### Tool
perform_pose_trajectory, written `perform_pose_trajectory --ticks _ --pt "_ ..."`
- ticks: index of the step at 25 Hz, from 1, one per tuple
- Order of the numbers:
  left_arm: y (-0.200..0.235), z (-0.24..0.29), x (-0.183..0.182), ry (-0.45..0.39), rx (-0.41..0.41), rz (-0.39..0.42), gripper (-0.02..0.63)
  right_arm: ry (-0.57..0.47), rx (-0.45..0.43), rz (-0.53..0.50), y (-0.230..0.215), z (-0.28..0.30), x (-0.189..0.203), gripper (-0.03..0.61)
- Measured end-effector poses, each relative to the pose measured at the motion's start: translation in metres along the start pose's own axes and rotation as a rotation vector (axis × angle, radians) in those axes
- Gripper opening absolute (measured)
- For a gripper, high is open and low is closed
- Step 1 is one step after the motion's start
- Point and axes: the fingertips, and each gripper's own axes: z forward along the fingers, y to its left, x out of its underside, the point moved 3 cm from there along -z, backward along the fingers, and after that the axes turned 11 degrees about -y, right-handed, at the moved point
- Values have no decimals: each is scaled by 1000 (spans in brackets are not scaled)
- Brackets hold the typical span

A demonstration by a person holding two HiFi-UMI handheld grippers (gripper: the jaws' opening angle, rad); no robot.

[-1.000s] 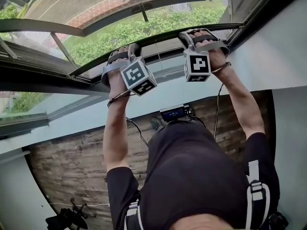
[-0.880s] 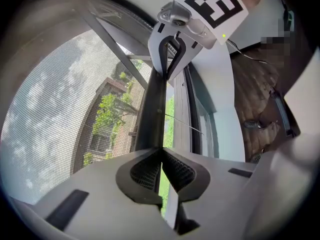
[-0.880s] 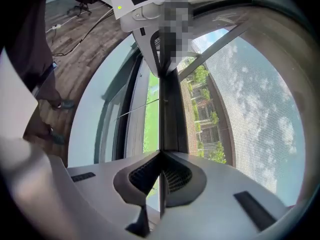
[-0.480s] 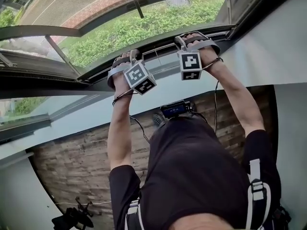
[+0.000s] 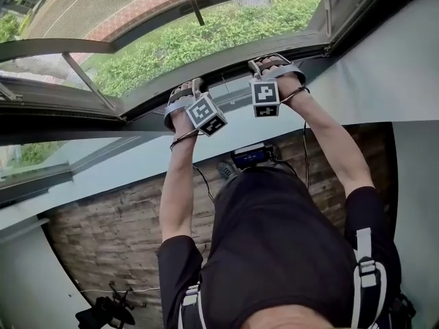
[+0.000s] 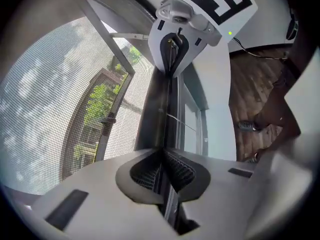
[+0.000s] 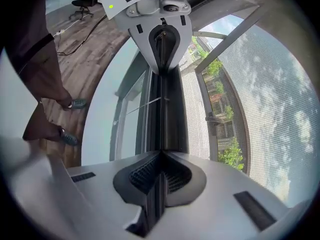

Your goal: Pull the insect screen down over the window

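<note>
In the head view, hands and marker cubes hide the fingers of the left gripper [image 5: 186, 101] and right gripper [image 5: 271, 70], so their hold on the bar [image 5: 228, 77] cannot be read there. In each gripper view the other gripper covers the bar's far end. Above the bar, the screen [image 5: 123, 5] is cut off by the top edge

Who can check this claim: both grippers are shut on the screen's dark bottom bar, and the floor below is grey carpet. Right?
Not quite. The head view shows the floor is wooden planks, not grey carpet. The rest holds: the left gripper and the right gripper are each shut on the screen's dark bottom bar.
</note>
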Motion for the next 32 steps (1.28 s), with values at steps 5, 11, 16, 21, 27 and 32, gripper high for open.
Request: perform_pose_trajectory --ticks 5,11,16,21,27,32 --pt "-16 15 11 15 32 -9 23 -4 -49 15 18 14 1 17" --pt "-20 24 13 -5 17 -30 22 -2 -56 25 23 25 7 15" --pt "-26 24 5 -21 18 -25 23 -20 -60 41 27 18 11 15" --pt "-22 25 2 -52 -4 16 25 46 -22 1 26 18 21 17" --pt "-20 9 23 -42 3 13 35 21 -15 -3 25 24 -2 18" --pt "-7 -20 12 -74 -129 -84 49 -70 110 211 6 -14 12 28"
